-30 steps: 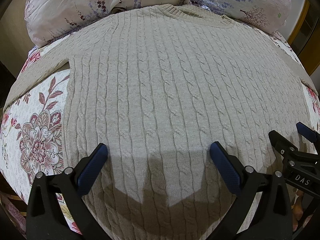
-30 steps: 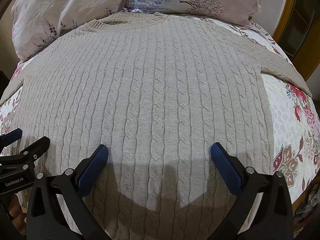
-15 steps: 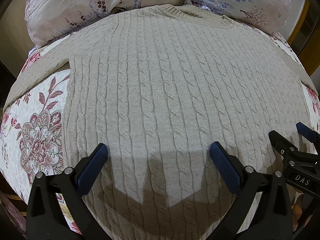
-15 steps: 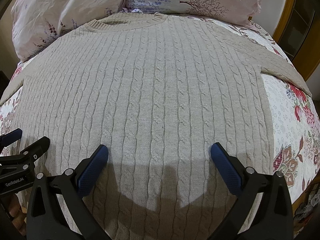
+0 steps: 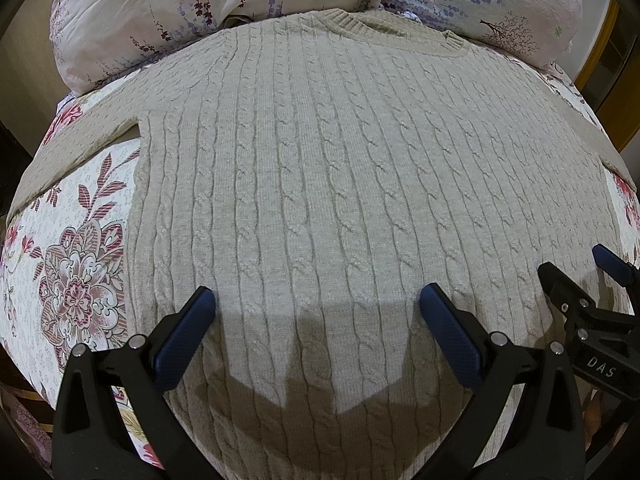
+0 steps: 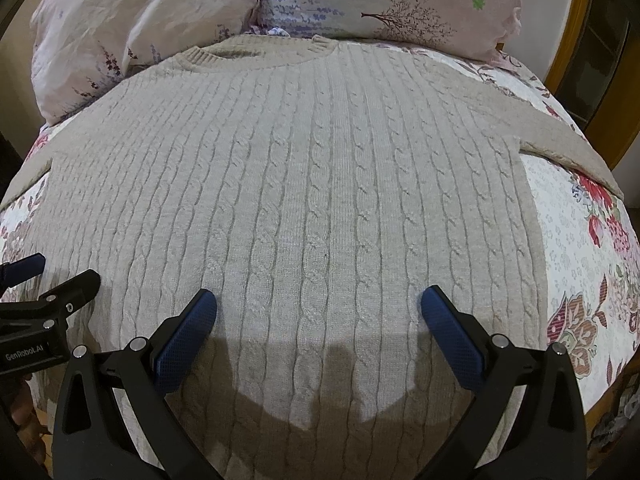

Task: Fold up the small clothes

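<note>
A beige cable-knit sweater [image 5: 340, 184] lies flat and face up on a floral bedspread, collar far, hem near me; it also shows in the right wrist view [image 6: 312, 184]. Its sleeves spread out to both sides. My left gripper [image 5: 316, 304] is open and empty, hovering over the sweater's lower left part. My right gripper [image 6: 318, 304] is open and empty over the lower right part. Each gripper shows at the edge of the other's view, the right one [image 5: 576, 280] and the left one [image 6: 48, 284].
The floral bedspread [image 5: 72, 240] shows on the left and on the right [image 6: 580, 260]. Two pillows [image 5: 200, 12] [image 6: 380, 0] lie against the head of the bed just past the collar. A wooden frame [image 6: 576, 40] stands at the far right.
</note>
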Tool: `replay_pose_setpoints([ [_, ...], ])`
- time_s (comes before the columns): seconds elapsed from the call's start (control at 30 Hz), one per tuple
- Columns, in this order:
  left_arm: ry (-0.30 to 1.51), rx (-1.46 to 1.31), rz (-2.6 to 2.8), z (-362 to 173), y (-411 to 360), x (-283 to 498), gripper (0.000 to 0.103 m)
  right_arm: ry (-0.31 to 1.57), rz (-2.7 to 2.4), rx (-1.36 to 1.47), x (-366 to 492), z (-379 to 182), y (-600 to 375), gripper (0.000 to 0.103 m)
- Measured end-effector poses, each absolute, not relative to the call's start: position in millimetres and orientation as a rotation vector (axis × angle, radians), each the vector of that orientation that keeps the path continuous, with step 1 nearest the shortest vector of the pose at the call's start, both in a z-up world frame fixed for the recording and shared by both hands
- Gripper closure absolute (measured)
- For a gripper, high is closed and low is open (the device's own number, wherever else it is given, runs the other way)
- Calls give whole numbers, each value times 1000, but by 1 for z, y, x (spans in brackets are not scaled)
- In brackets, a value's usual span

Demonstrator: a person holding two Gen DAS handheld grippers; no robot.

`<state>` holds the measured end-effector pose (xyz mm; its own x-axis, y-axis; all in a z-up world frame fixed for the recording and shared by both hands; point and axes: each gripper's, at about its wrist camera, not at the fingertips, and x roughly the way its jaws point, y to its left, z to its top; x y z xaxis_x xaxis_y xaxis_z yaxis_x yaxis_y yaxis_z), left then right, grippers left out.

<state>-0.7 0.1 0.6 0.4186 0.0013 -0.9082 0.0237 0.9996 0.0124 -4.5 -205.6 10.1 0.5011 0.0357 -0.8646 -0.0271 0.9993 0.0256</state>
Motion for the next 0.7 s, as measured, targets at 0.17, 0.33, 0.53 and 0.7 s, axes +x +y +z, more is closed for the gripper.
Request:
replay_pose_setpoints([
  [0.17,1132,24,-15,2,3,-1,2,1062,61,-7,-1,7,-205,1],
  [0.33,1115,28,-19,2,0,-3,2,1033,48,109,17,25,-251,1],
  [0.53,1107,33,-23,3,-1,-5,2,894,-253,593,59,45,-450,9],
  [0.7,1073,35,-27,3,-2,-8,2,739,-530,1054,55,22,-615,32],
])
